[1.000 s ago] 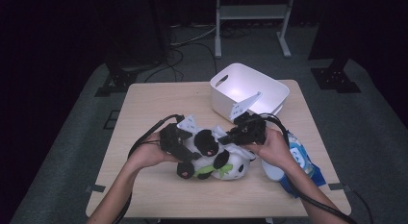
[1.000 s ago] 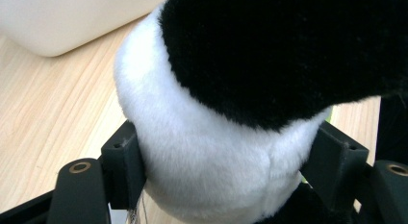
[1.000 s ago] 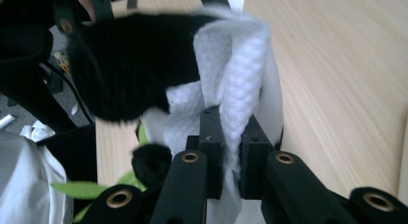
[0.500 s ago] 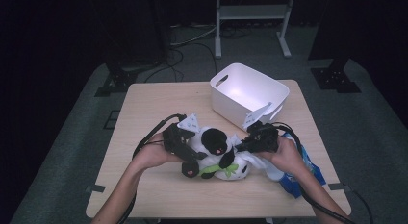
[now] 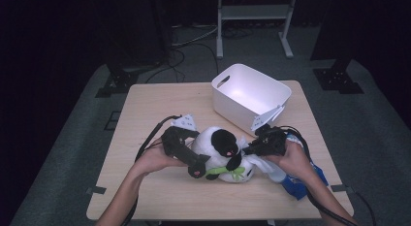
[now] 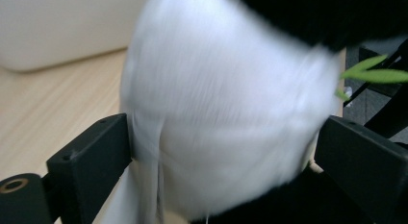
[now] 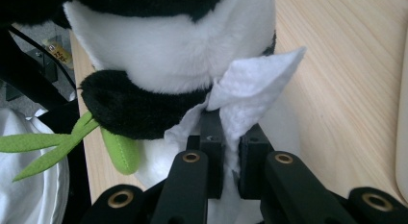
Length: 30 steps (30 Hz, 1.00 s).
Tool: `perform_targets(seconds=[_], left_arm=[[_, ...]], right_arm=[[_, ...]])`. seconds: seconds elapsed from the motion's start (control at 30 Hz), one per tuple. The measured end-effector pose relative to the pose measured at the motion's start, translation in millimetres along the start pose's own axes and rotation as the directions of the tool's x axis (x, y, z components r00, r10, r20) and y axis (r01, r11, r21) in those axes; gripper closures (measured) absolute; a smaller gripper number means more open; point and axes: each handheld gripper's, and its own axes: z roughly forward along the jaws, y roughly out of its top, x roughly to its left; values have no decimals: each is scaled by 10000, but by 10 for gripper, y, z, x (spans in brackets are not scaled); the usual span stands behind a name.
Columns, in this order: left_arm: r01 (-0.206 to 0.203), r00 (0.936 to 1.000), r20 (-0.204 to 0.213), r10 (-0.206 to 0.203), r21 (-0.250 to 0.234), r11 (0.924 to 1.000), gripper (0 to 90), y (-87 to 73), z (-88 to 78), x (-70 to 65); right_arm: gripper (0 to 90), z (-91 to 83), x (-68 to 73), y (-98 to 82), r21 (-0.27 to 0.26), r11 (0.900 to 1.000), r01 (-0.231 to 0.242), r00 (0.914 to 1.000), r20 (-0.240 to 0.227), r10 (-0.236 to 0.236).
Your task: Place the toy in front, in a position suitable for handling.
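Light wooden table [image 5: 155,109] bearing a white plastic bin [image 5: 252,97] at the far right, a plush panda [image 5: 223,155] just before that bin.

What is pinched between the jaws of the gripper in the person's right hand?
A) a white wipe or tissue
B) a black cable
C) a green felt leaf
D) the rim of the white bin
A: in the right gripper view, the right gripper has its jaws closed on a white wipe that it holds against the plush panda.
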Motion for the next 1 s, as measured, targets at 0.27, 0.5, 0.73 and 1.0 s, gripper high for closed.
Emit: perform_targets(seconds=[0.27,0.5,0.73,1.0], left_arm=[[393,9983,441,-369,-560,9977,184,-39,60,51],[156,9995,270,-147,-345,9993,238,22,10,10],[-219,9998,-9,219,87,9997,240,135,-60,-64],[-665,9968,-400,692,641,9957,241,228,-182,-128]], right_arm=[[829,-60,-38,-26,-243,9996,-143,9998,-108,140],[829,-293,30,174,-825,9964,216,9996,174,-202],[828,-474,191,527,-1313,9864,990,9949,344,-952],[825,-494,380,884,-1524,9728,1742,9847,258,-1723]])
